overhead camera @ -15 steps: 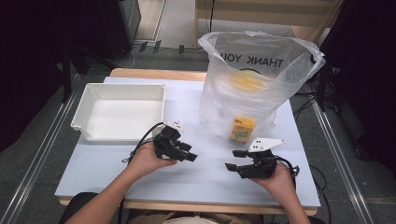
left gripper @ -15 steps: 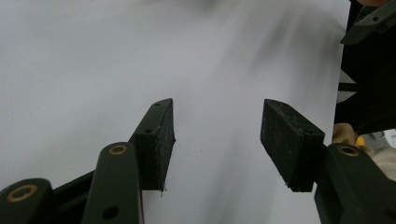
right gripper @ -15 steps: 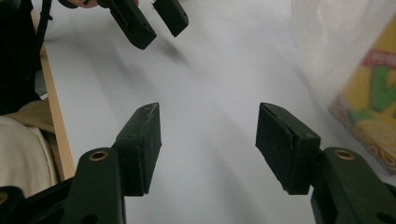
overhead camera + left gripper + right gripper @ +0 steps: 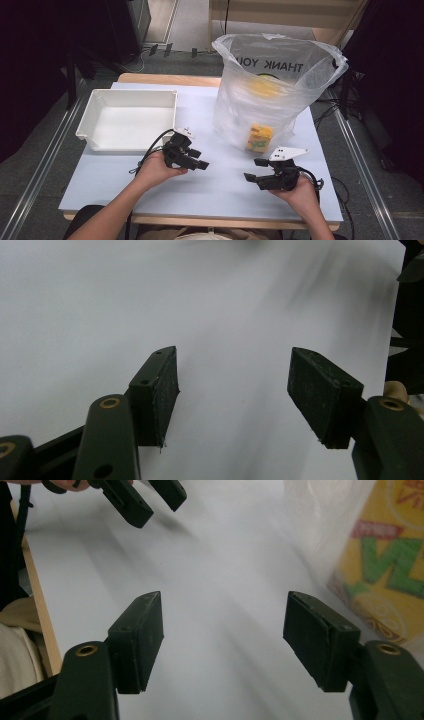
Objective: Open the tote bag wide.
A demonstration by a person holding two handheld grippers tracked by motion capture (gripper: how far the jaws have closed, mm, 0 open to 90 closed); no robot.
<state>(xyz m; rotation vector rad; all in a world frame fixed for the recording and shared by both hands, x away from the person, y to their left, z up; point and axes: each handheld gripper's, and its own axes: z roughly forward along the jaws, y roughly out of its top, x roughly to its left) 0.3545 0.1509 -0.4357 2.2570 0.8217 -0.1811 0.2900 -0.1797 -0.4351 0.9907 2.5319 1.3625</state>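
bright, even overhead light, dark surroundings, soft shadows, motion blur streaking both gripper views

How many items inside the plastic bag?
2 visible through the plastic bag: a yellow carton at its bottom front, and a blurry yellow item higher up. More may be hidden behind them.

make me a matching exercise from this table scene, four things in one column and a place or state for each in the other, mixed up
Things:
1. white bin
2. plastic bag
3. yellow carton
4. right tongs

Places or states:
a. inside the bag, seen through its side
b. open with nothing between the jaws, low over the table near its front right
c. empty, at the table's rear left
d. standing upright with its mouth open, at the table's rear right

Pairs: 1-c, 2-d, 3-a, 4-b
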